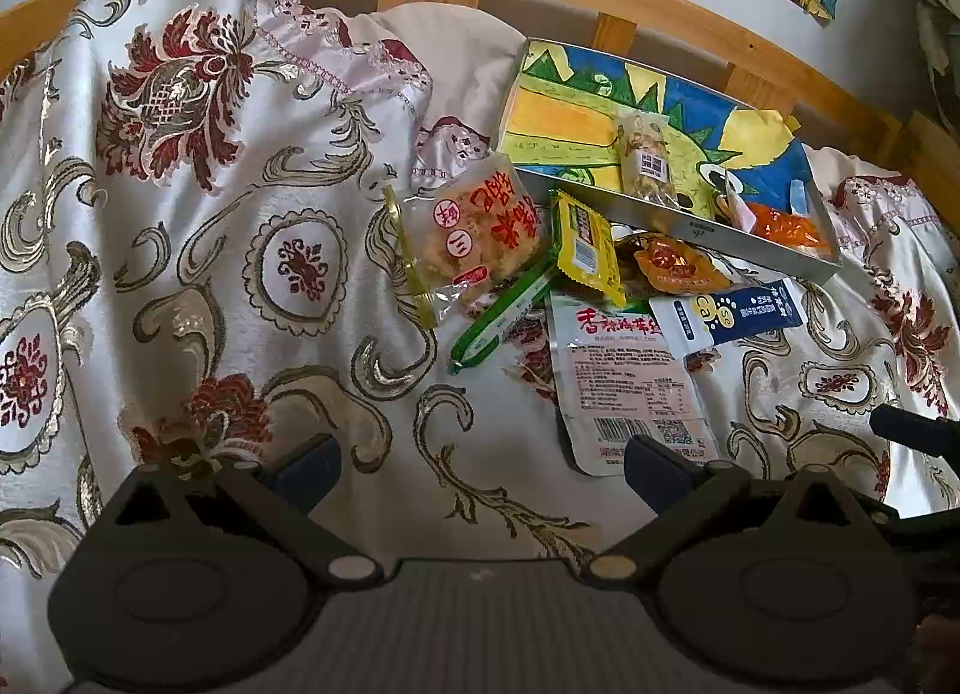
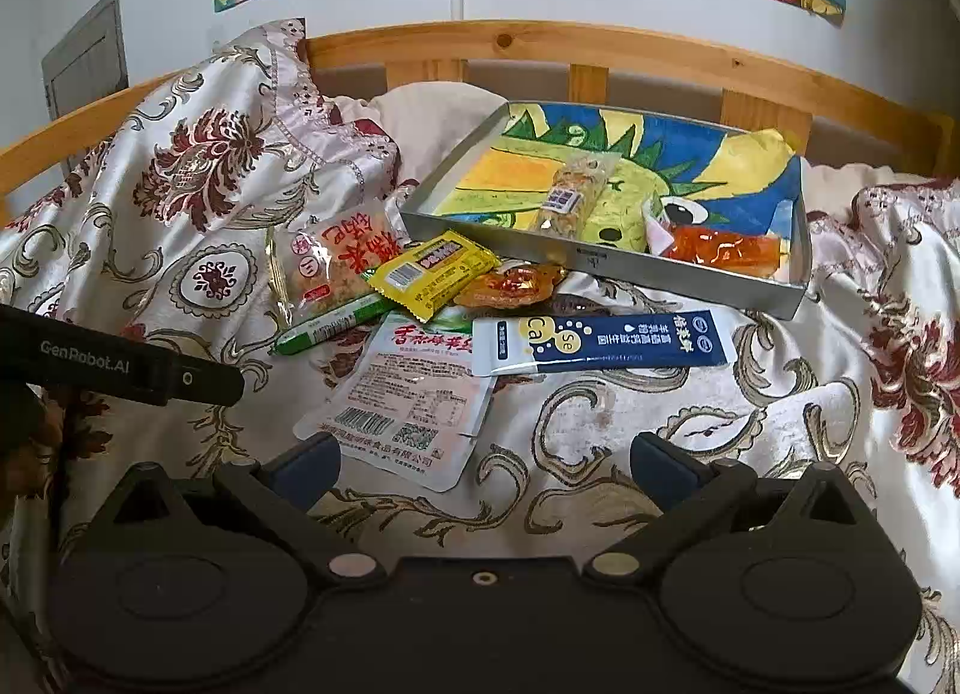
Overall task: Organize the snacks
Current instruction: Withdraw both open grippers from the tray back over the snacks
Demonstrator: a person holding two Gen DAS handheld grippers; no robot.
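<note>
"GenRobot.AI" on black gripper arm (image 2: 120, 365). "Ca" and "Se" on blue-white sachet (image 2: 603, 341). Chinese print on white pouch (image 2: 408, 394); remaining labels too small to read.

My left gripper (image 1: 483, 469) and right gripper (image 2: 483, 463) are matte black, each with two blue finger pads (image 2: 306, 461) and round silver pivot screws (image 2: 351, 563). One black bar carries the white marking "GenRobot.AI" (image 2: 84, 364).

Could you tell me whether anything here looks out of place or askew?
Yes: the metal tray sits tilted on the rumpled bedspread, and only two snacks lie inside it. Six packets remain heaped outside its front edge, the yellow packet overlapping the green stick. Nothing looks spilled or torn.
</note>
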